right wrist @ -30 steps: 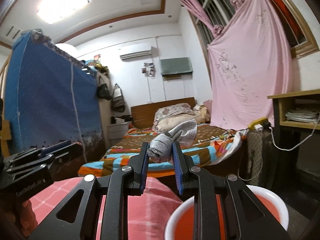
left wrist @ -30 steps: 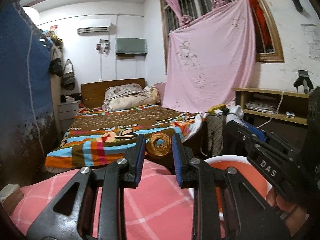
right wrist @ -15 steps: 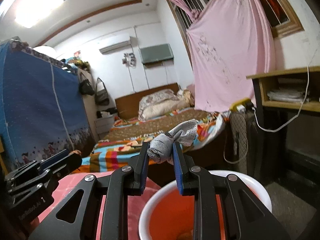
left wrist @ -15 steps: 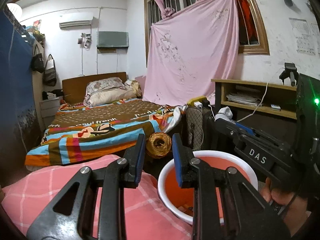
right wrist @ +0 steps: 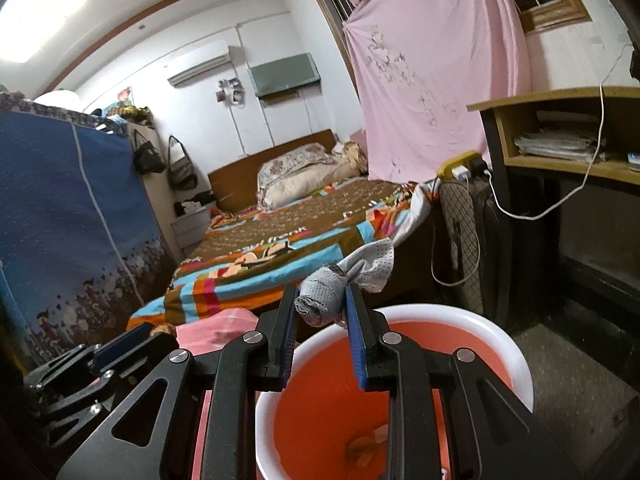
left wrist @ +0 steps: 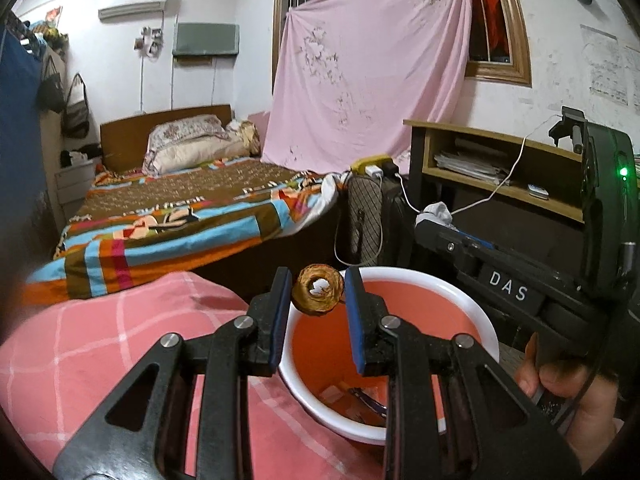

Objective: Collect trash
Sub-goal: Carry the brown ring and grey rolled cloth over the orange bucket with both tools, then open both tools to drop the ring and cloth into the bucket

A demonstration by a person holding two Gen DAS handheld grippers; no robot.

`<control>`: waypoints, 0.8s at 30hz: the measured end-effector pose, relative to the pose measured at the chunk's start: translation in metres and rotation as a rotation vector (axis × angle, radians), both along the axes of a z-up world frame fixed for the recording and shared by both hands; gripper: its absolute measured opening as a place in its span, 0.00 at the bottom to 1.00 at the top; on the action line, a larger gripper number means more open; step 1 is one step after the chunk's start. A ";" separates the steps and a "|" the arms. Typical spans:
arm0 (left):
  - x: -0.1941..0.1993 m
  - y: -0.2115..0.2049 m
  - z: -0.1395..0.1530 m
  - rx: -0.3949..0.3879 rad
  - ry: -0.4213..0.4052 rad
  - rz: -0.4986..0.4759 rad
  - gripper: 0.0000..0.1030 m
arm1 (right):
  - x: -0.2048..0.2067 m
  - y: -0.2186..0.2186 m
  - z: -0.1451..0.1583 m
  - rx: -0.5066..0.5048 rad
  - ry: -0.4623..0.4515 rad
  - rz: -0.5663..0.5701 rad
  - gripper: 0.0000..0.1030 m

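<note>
While clamped between jaws, brown ring, grey wad, above bucket

The left tool holds a brown ring-shaped roll of twine above the near rim of the round white-rimmed orange plastic bin, which has scraps lying in its bottom. The right tool holds a grey wadded cloth above the same bin's far rim. Left of the bin lies a pink checked cloth-covered worktop. Behind it is the striped-blanket bed, with a wooden shelf unit to the right.
</note>
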State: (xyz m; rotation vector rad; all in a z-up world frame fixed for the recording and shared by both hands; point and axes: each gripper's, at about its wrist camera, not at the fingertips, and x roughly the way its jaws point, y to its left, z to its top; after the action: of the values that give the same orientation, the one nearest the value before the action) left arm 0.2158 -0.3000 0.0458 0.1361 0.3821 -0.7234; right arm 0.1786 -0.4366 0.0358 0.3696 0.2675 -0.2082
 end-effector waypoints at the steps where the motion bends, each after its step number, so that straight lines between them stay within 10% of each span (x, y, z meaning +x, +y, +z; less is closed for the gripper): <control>1: 0.000 -0.001 -0.001 0.004 0.008 -0.003 0.10 | 0.000 -0.001 -0.001 0.004 0.008 -0.001 0.21; 24: 0.008 -0.023 -0.019 0.050 0.111 -0.022 0.10 | 0.003 -0.014 -0.011 0.050 0.097 -0.036 0.30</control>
State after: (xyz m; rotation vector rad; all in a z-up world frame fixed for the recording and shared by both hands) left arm 0.2243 -0.3233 0.0270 0.1478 0.5058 -0.7448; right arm 0.1813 -0.4504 0.0250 0.4146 0.3624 -0.2555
